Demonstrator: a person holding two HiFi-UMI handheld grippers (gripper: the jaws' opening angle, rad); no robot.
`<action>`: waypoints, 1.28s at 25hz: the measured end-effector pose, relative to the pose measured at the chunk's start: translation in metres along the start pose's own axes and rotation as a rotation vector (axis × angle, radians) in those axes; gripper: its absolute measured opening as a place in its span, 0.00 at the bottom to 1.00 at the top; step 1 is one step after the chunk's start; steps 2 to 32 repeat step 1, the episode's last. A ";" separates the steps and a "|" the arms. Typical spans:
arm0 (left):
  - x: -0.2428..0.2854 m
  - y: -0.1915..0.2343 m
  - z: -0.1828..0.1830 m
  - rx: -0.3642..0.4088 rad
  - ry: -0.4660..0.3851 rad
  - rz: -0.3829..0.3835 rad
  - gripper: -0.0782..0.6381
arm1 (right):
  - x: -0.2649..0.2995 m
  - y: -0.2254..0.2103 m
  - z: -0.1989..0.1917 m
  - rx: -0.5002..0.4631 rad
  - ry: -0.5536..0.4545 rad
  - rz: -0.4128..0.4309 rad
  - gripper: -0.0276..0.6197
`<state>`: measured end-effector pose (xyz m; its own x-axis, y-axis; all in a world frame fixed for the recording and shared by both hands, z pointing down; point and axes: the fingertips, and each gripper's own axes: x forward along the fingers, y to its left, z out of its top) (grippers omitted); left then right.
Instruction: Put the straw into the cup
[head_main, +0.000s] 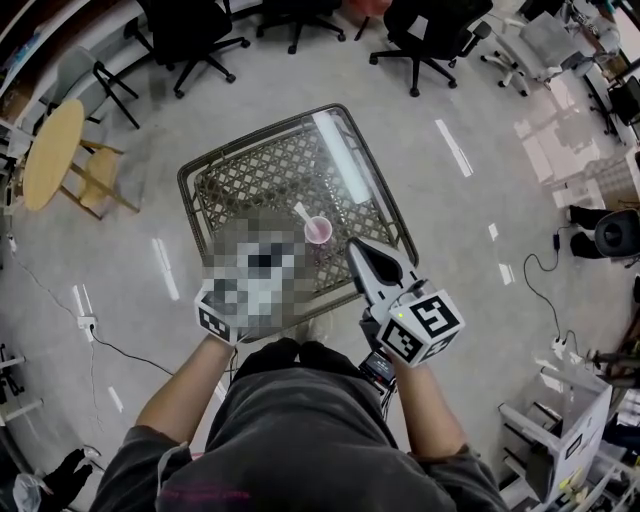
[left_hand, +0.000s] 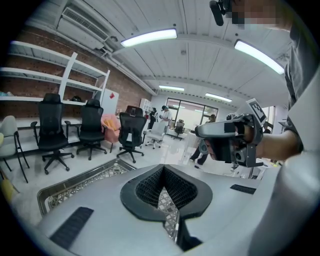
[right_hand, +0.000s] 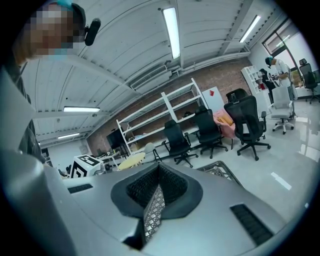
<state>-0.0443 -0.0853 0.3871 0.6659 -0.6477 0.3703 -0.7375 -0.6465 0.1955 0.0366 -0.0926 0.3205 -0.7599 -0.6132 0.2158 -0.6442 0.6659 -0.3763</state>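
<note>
A small pink cup (head_main: 319, 231) stands on the glass-topped lattice table (head_main: 240, 170), near its front edge. A white straw (head_main: 302, 212) leans out of the cup toward the back left. My right gripper (head_main: 354, 247) points at the table just right of the cup, fingers together with nothing between them. A mosaic patch hides most of my left gripper; only its marker cube (head_main: 212, 320) shows, left of the cup. In the left gripper view the jaws (left_hand: 162, 187) are closed and empty. The right gripper view shows the same of its jaws (right_hand: 157, 187).
Black office chairs (head_main: 195, 35) stand beyond the table, and a round yellow table (head_main: 50, 150) with a chair is at the far left. Cables (head_main: 120, 350) run over the floor. Shelving (right_hand: 165, 112) lines the brick wall. The table's metal rim (left_hand: 75, 182) lies below the left gripper.
</note>
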 end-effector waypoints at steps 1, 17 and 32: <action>-0.001 -0.003 0.000 -0.001 -0.001 0.002 0.12 | -0.002 0.001 0.000 0.001 0.001 0.002 0.06; -0.001 -0.003 0.000 -0.001 -0.001 0.002 0.12 | -0.002 0.001 0.000 0.001 0.001 0.002 0.06; -0.001 -0.003 0.000 -0.001 -0.001 0.002 0.12 | -0.002 0.001 0.000 0.001 0.001 0.002 0.06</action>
